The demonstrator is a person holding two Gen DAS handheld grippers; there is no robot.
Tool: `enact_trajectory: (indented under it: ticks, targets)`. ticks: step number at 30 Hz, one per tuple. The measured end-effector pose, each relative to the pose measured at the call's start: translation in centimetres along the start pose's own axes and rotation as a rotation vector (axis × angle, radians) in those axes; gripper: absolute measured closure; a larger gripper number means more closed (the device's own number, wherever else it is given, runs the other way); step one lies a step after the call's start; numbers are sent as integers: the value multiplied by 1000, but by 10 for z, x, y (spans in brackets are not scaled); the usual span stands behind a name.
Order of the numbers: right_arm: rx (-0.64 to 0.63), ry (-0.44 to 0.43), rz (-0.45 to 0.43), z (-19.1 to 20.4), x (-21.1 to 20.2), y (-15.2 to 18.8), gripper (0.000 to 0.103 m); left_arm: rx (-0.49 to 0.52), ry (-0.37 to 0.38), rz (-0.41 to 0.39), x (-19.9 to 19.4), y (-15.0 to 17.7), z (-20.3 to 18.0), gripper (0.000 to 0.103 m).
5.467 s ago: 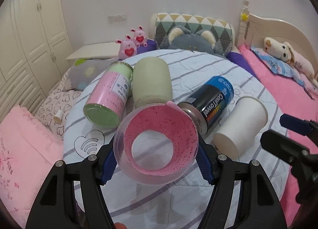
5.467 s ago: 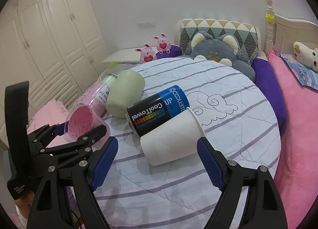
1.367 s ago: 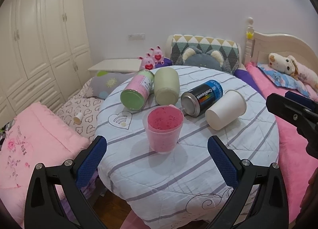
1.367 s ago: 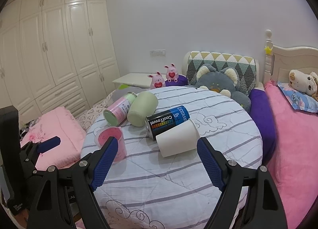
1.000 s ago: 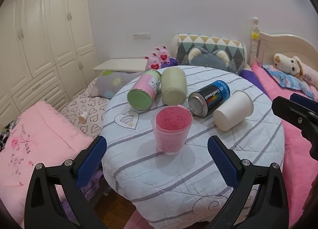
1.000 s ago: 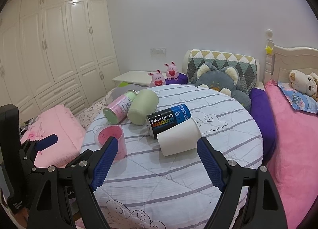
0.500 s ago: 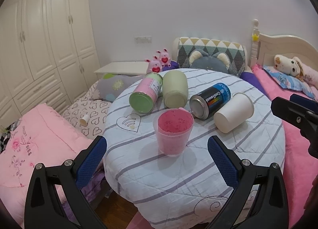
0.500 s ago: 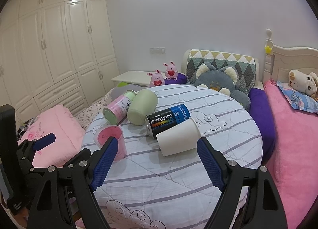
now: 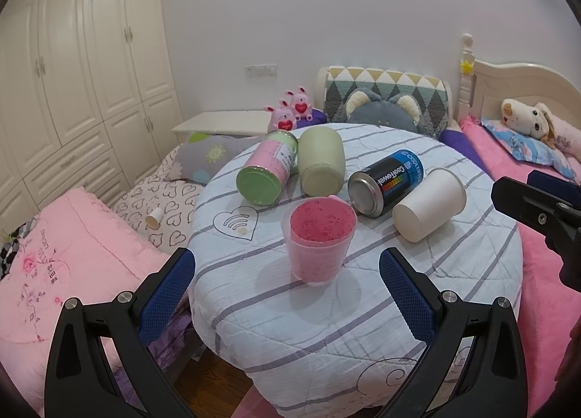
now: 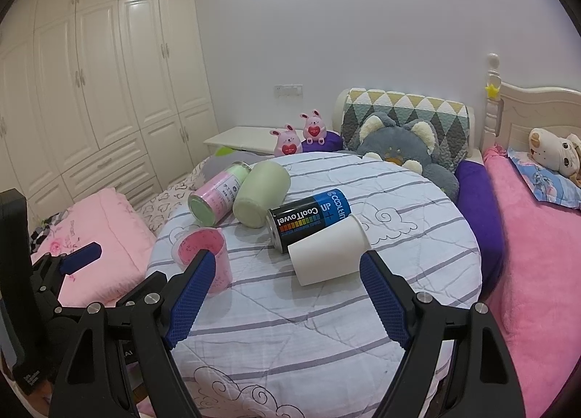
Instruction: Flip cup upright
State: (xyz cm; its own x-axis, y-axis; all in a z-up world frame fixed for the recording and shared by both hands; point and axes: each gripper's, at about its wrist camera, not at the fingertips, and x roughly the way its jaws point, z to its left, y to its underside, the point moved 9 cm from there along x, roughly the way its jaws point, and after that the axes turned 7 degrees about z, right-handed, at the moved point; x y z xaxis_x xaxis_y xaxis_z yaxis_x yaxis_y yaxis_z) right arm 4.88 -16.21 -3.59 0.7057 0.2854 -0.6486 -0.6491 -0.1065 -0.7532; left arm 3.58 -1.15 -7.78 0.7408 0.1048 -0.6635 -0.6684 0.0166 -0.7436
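A clear plastic cup with a pink lining [image 9: 319, 240] stands upright on the round table with the striped cloth [image 9: 326, 327]. It also shows in the right wrist view [image 10: 203, 254], partly behind my right finger. My left gripper [image 9: 287, 294] is open and empty, drawn back short of the cup. My right gripper [image 10: 287, 294] is open and empty near the table's front. A white paper cup [image 9: 428, 209] lies on its side, also in the right wrist view [image 10: 328, 254].
A pink and green can [image 9: 267, 173], a pale green tumbler [image 9: 321, 166] and a black and blue can [image 9: 385, 182] lie on their sides behind the cups. Pink bedding [image 9: 54, 254] lies left, a pink bed [image 10: 537, 254] right, wardrobes [image 10: 90, 91] at the back left.
My left gripper has let go of the pink cup, which now stands upright on the table, and has pulled back. My right gripper has also drawn back from the table.
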Motion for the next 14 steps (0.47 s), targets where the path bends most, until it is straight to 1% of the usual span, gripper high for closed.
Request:
enact_trajectory:
  ticks: [9, 14]
  targets:
    - [-9, -2, 14, 5, 4, -1, 20, -8, 0, 11, 6, 3, 5, 0]
    - [-12, 0, 24, 6, 8, -1, 20, -7, 15, 30, 9, 6, 6, 0]
